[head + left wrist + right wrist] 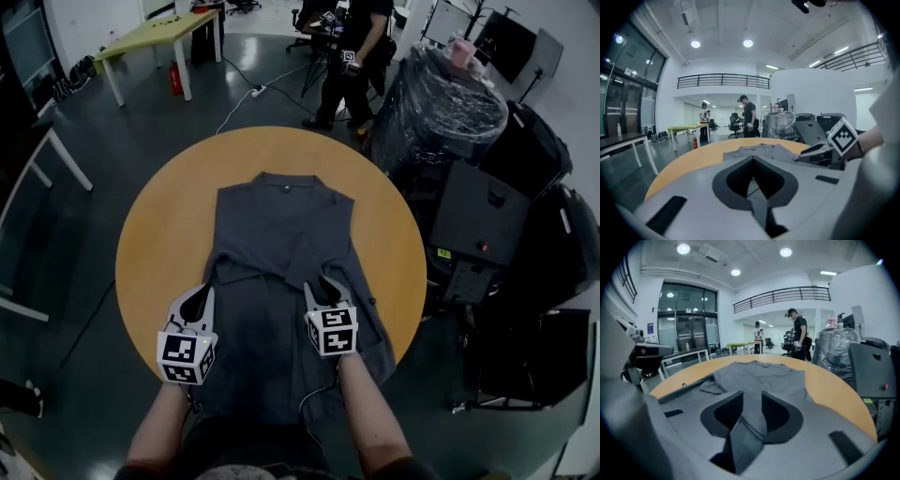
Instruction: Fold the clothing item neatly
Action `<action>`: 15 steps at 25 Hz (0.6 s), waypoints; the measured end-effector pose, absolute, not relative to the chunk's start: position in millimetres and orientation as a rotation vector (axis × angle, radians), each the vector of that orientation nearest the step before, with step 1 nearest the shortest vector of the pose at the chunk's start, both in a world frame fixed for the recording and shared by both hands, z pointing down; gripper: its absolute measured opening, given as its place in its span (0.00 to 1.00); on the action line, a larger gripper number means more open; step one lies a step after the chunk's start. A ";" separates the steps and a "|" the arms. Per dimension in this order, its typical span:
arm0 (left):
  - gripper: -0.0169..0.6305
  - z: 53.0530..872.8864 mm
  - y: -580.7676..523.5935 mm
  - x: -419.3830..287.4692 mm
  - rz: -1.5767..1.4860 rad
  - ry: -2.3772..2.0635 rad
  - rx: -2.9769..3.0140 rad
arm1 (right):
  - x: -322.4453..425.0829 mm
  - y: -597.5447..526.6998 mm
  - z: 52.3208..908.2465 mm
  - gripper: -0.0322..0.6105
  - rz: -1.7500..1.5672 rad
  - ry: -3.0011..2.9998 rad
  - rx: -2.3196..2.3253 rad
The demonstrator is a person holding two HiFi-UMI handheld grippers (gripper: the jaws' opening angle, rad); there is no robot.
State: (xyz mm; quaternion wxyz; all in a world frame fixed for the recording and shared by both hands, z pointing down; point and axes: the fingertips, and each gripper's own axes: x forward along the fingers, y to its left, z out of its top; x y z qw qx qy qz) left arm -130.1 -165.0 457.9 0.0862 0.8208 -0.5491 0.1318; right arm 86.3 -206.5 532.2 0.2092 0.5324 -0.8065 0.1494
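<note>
Fingers [780, 414] of my right gripper [321, 286] are straddling, half apart, a fold of the shirt [281, 230] running away from me, while my left gripper [204, 292] is sitting shut at its left edge.

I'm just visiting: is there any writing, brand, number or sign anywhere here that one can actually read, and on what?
Nothing is readable in any view.
Yellow sticker on the grey cabinet: too small.
Blue wall sign: blurred.
Small mark at the collar of the grey garment: too small.
Marker cubes: square patterns only, no letters.
</note>
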 end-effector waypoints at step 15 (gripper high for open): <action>0.04 482.7 -226.4 -150.9 0.278 -1.499 2.458 | 59.8 -253.1 566.7 0.05 0.350 -1.897 1.553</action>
